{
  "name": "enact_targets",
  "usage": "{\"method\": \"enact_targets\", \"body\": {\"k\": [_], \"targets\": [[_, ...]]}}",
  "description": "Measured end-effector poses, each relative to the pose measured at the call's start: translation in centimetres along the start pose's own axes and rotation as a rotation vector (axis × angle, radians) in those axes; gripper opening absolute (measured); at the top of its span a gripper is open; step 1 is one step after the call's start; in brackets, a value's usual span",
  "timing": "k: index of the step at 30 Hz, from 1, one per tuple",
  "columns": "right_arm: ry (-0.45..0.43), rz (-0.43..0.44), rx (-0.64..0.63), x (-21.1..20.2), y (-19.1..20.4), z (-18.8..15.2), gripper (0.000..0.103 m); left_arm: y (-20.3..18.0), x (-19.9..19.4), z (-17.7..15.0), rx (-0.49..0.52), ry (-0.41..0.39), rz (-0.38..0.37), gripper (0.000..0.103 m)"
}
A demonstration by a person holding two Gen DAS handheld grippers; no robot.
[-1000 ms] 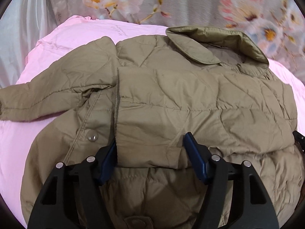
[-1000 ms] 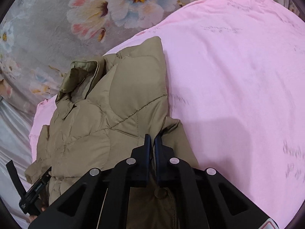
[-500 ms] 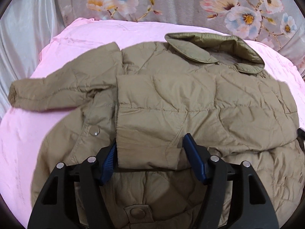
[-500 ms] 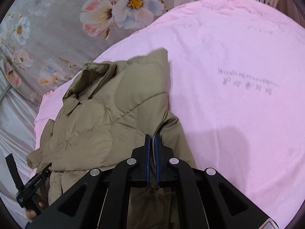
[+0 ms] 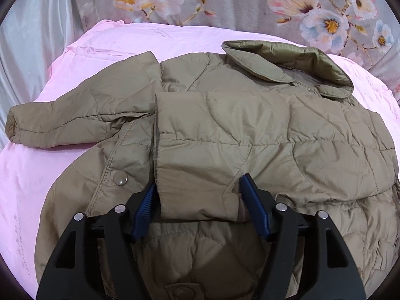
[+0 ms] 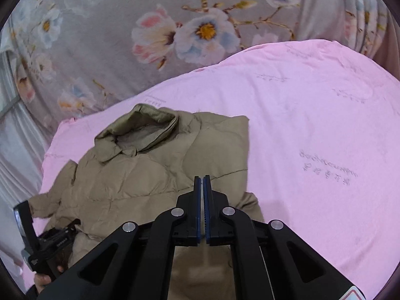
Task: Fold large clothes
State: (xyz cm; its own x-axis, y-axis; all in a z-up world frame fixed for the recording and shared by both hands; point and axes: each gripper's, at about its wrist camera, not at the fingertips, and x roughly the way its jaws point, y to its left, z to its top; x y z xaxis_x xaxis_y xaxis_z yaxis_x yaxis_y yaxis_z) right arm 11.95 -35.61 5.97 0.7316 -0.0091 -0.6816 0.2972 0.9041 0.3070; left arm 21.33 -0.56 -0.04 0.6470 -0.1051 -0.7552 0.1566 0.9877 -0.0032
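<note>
I see the jacket (image 5: 250, 135) lying on the pink sheet (image 5: 105, 47), collar (image 5: 287, 67) at the far end, near the flowered cloth (image 5: 225, 2) behind the bed. One sleeve is folded across the front of the jacket; the other sleeve (image 5: 75, 122) sticks out to the left onto the sheet. A snap button (image 5: 120, 178) shows on the front edge, just left of the folded sleeve.

My left gripper (image 5: 200, 195) has its jaws apart, with the cuff of the folded sleeve between the blue pads (image 5: 255, 210). The pads sit against the cuff's two sides (I cannot tell whether they press on it or only flank it).

My right gripper (image 6: 203, 187) has its jaws closed, pads together, and I see no cloth pinched between them. It hangs over the right side of the jacket (image 6: 160, 175), near the straight folded edge that borders the bare sheet (image 6: 325, 125).

From the right wrist view, the left gripper's body (image 6: 37, 245) and a bit of the hand (image 6: 43, 278) holding it show at the lower left, beside the jacket's edge.
</note>
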Motion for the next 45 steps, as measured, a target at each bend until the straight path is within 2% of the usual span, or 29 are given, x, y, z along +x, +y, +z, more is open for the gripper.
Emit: {"method": "enact_targets", "body": {"k": [3,7,8,9,10,13,16,19,21,24,26,29,31,33,36,37,40,41,42,43,45], "targets": [[0.160,-0.041,-0.002,5.3,0.0,-2.3,0.000,0.8,-0.3,0.1,-0.033,-0.008,-0.024,0.066],[0.143,-0.052,0.007,5.5,-0.1,-2.9,0.000,4.0,-2.9,1.0,-0.111,-0.044,-0.069,0.068],[0.145,-0.060,0.003,5.4,0.0,-2.9,0.000,5.2,-3.6,1.3,-0.137,-0.067,-0.061,0.072],[0.144,-0.071,0.007,5.1,0.1,-3.0,0.000,6.9,-4.5,1.8,-0.170,-0.096,-0.053,0.081],[0.139,-0.071,0.013,4.5,0.2,-3.0,0.007,8.3,-5.1,2.3,-0.199,-0.117,-0.040,0.089],[0.097,-0.044,0.006,2.5,1.2,-3.4,0.013,14.9,-6.0,3.9,-0.311,-0.162,0.044,0.091],[0.078,-0.026,-0.031,1.8,2.2,-4.5,0.029,23.2,-4.6,5.2,-0.462,-0.140,0.149,0.091],[0.087,-0.044,-0.058,2.2,2.7,-5.1,0.034,30.4,-2.1,5.6,-0.649,-0.089,0.161,0.091],[0.095,-0.048,-0.050,2.7,2.6,-5.2,0.035,33.7,-1.0,5.6,-0.739,-0.070,0.174,0.090],[0.098,-0.057,-0.056,2.9,2.7,-5.4,0.037,37.6,0.7,5.4,-0.871,-0.045,0.142,0.089],[0.099,-0.065,-0.072,3.1,2.9,-5.5,0.039,39.0,1.0,5.6,-0.908,-0.055,0.169,0.088],[0.102,-0.074,-0.087,3.2,3.3,-5.7,0.042,40.6,0.2,6.3,-0.907,-0.093,0.236,0.088],[0.102,-0.071,-0.090,3.3,3.3,-5.7,0.044,41.8,0.6,6.8,-0.895,-0.074,0.257,0.089],[0.103,-0.071,-0.092,3.4,3.4,-5.7,0.046,42.9,1.8,6.4,-0.911,-0.012,0.220,0.089],[0.106,-0.072,-0.098,3.6,3.5,-5.7,0.048,43.2,3.7,5.2,-1.004,0.037,0.091,0.089],[0.106,-0.074,-0.099,3.6,3.6,-5.8,0.049,43.0,3.9,5.0,-1.016,0.038,0.082,0.092],[0.108,-0.078,-0.105,3.6,3.7,-5.8,0.050,41.5,4.7,5.6,-0.959,0.028,0.151,0.094],[0.108,-0.079,-0.106,3.6,3.8,-5.8,0.050,41.1,4.9,5.9,-0.939,0.028,0.162,0.093],[0.108,-0.079,-0.107,3.6,3.8,-5.8,0.050,40.9,5.0,6.2,-0.912,0.023,0.170,0.076],[0.109,-0.079,-0.108,3.7,3.8,-5.8,0.050,40.4,5.1,6.8,-0.864,0.016,0.171,0.041],[0.108,-0.079,-0.107,3.7,3.8,-5.8,0.050,40.1,4.6,7.4,-0.837,0.013,0.132,0.013]]}}
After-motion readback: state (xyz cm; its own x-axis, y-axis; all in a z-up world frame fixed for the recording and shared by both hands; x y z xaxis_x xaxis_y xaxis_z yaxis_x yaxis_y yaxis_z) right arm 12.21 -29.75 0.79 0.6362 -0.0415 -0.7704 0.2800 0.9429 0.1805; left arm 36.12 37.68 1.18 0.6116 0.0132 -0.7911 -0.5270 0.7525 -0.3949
